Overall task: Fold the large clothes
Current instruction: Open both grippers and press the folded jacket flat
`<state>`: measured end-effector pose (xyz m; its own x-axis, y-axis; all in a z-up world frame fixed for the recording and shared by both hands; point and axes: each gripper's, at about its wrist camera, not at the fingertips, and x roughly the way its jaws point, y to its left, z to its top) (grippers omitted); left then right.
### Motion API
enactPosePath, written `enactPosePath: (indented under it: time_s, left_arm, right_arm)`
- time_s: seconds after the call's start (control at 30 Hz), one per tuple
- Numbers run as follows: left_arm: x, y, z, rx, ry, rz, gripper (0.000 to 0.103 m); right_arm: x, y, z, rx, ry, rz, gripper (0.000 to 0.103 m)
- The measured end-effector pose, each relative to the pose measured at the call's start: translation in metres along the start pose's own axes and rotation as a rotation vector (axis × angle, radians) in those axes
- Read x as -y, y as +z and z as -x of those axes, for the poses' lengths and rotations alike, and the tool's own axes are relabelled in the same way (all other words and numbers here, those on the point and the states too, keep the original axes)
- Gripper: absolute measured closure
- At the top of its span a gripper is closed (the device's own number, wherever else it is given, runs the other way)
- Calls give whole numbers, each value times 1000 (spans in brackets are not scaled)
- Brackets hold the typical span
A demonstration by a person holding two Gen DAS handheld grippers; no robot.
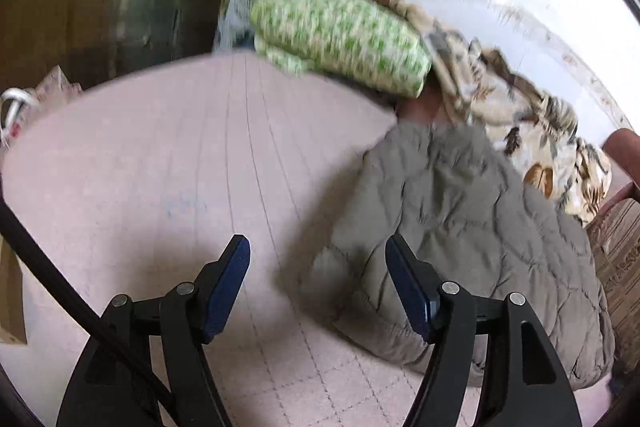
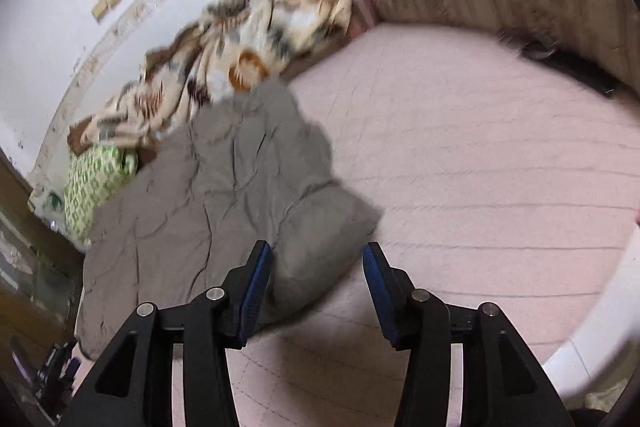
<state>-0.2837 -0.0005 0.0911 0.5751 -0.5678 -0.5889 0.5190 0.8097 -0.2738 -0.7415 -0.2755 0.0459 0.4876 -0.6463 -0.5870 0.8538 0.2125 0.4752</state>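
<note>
Both of your claws are spread wide and hold nothing: the left claw (image 1: 318,247) hovers over the pink bed cover (image 1: 160,167) with the grey quilted jacket (image 1: 460,239) just off its right finger, and the right claw (image 2: 318,255) has that jacket's (image 2: 208,203) bulging near corner reaching in by its left finger. Beyond the jacket lie a green patterned bundle (image 1: 340,31) and a brown floral blanket (image 2: 240,55). Judging by its rumpled, uneven lie, the jacket is loosely doubled at best, so squaring and folding remain.
</note>
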Motion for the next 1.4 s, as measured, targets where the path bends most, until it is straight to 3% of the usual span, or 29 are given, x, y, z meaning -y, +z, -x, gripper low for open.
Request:
enactPosePath:
  time_s: [0.17,0.27,0.37,0.53,0.77,0.9,1.03,1.3,1.4]
  left_arm:
    - [38,-5,19,115,6,-172,33]
    - [68,-13,18,128,-37,-291,31]
    - [90,-18,4,104,-33,-365,30]
    - [91,-24,-36,-55,-16,-354,26]
    - [97,-35,-51,-100,17,-391,22]
    - [94,-36,-51,-110,9,-381,21]
    - [92,-33,-45,-92,3,-365,21]
    - [91,-25,-21,-55,-9,-338,21]
    - [92,-25,-10,-39,-13,-336,21]
  right_arm:
    - [-28,-1,22,155,0,136,51]
    - [-54,-7,11,138,16,237,51]
    - [-80,-14,-6,107,19,319,51]
    - [-88,-19,-40,33,-31,352,51]
    - [-79,-24,-75,-81,-89,352,47]
    - [-71,-23,-81,-118,-65,312,47]
    - [-71,-24,-76,-106,-59,309,46]
    - [-73,-17,-30,36,26,235,45]
    - [-79,-20,-22,45,51,237,44]
